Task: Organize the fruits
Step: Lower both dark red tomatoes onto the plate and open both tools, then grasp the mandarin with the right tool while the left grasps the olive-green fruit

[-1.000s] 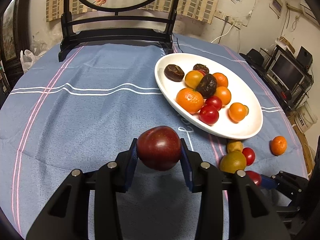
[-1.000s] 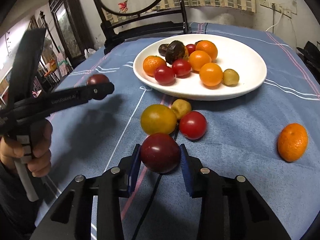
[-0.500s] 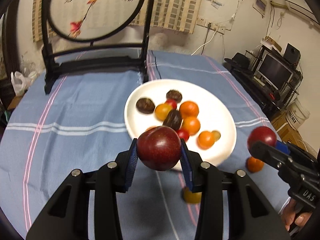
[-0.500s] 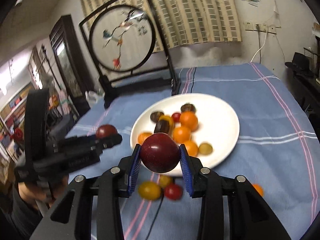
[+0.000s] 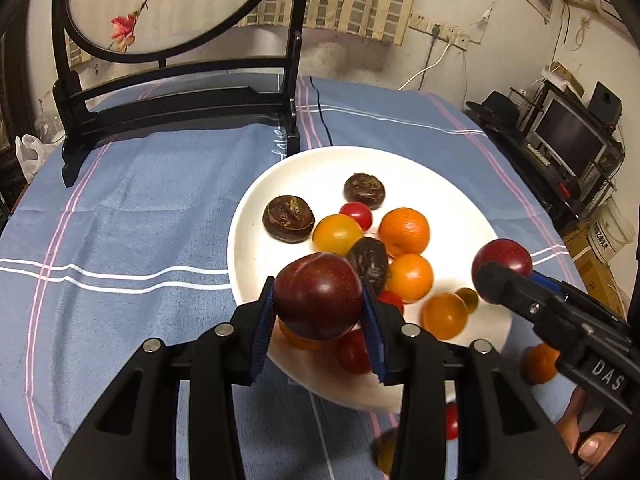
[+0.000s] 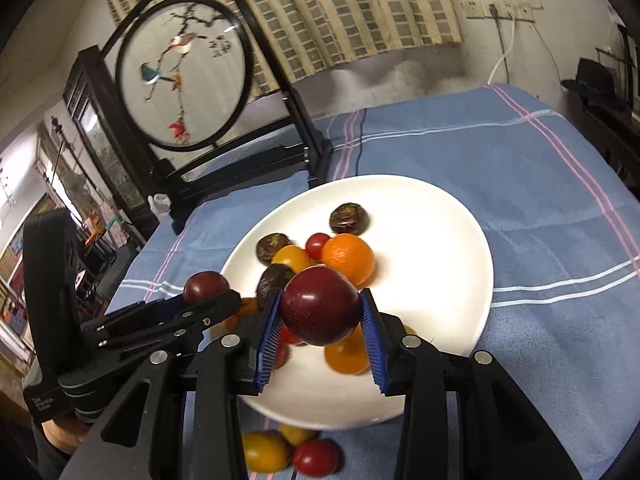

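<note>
My left gripper [image 5: 318, 312] is shut on a dark red plum [image 5: 318, 294] and holds it above the near rim of the white plate [image 5: 320, 168]. My right gripper [image 6: 320, 318] is shut on a second dark red plum [image 6: 320, 304] above the same plate [image 6: 440, 220]. The plate holds oranges [image 5: 404, 230], red and yellow tomatoes and dark wrinkled fruits [image 5: 288, 218]. The right gripper and its plum [image 5: 502, 258] show at the right of the left wrist view; the left gripper and its plum [image 6: 205, 286] show at the left of the right wrist view.
Loose fruits lie on the blue cloth in front of the plate: a yellow tomato [image 6: 264, 450], a red tomato [image 6: 316, 456] and an orange [image 5: 540, 362]. A black framed round screen [image 6: 180, 72] stands behind the plate. A TV stand [image 5: 568, 136] is off the table's right edge.
Both grippers, each holding its plum, have moved forward over the plate. The plate now looks closer and lies under both plums.
</note>
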`<state>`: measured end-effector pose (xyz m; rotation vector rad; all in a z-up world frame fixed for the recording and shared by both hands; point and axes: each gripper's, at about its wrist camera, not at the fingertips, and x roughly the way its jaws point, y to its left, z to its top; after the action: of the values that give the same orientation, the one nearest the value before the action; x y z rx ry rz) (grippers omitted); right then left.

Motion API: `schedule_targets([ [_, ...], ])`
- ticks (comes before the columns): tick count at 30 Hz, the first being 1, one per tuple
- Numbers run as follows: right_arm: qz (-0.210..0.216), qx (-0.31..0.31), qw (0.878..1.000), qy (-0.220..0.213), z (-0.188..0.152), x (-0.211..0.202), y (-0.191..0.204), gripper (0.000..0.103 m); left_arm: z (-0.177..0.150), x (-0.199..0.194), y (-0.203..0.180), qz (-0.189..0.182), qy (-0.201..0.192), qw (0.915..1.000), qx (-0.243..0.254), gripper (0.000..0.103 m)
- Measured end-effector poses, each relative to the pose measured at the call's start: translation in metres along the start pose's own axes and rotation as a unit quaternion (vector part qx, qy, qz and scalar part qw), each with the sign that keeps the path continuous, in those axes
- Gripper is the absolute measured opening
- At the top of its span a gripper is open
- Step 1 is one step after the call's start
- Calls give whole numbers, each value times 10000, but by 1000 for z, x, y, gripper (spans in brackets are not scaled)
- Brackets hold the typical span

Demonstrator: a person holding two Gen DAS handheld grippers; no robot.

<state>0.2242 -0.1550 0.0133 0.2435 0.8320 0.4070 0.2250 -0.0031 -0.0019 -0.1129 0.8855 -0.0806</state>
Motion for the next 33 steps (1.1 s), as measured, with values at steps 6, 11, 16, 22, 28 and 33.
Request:
schedule_targets([
  [6,27,243,9995,-177,1,-2,-14,62,5,5,3,12,-8,9999,-154,42],
  [11,126,286,9994,-149,-2,-7,-15,62,4,-17,1,149,-449,9988,-114,67],
  [16,153,160,9997,-120,-9,-13,-8,62,-5,-38,3,22,-633,9978,-184,69],
  [22,113,-9,9998,-186,-20,-25,0,62,-25,-51,1,-80,-589,9981,-155,69],
  [28,71,26,9998,-208,-42,-43,-8,62,-52,-57,-8,-172,-458,9988,11,69],
  [33,-164,32,9996,-232,-65,-61,-19,62,-76,-51,-15,-228,-244,9994,118,69],
])
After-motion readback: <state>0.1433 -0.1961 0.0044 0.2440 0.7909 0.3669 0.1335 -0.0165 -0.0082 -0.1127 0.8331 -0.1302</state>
